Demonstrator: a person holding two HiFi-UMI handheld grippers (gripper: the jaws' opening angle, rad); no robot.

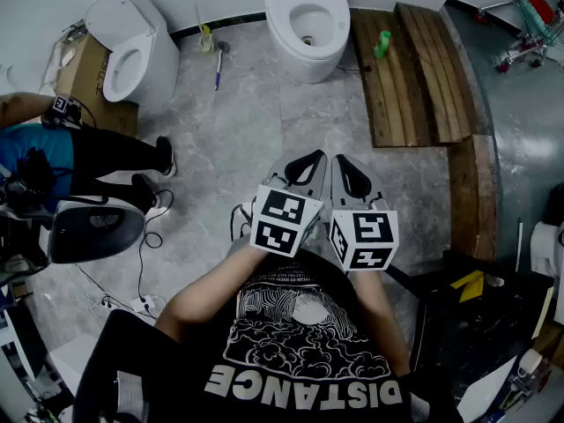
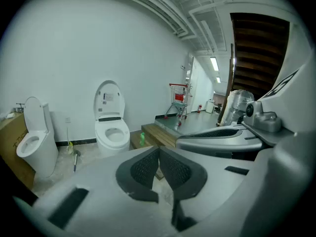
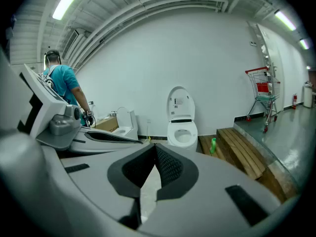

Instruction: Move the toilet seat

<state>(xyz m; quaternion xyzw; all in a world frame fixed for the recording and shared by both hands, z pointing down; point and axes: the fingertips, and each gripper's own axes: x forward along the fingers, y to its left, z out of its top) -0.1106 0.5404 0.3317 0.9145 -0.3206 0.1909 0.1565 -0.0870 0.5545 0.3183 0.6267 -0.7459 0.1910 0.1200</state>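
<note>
A white toilet (image 1: 307, 25) stands against the far wall with its lid raised (image 2: 108, 98) and its seat down on the bowl (image 3: 181, 134). My two grippers are held side by side well short of it, over the grey floor at about chest height. The left gripper (image 1: 304, 164) is shut with nothing between its dark pads (image 2: 145, 168). Right beside it, the right gripper (image 1: 352, 173) is also shut and empty. In both gripper views the toilet lies ahead and a good way off, beyond the jaws.
A second white toilet (image 1: 132, 53) stands at the far left beside a cardboard box (image 1: 84, 82). Wooden steps (image 1: 414, 69) with a green bottle (image 1: 382, 44) flank the toilet's right. A person in blue (image 1: 35, 152) is at the left, cables (image 1: 145, 236) trail on the floor, and a red cart (image 1: 533, 11) stands far right.
</note>
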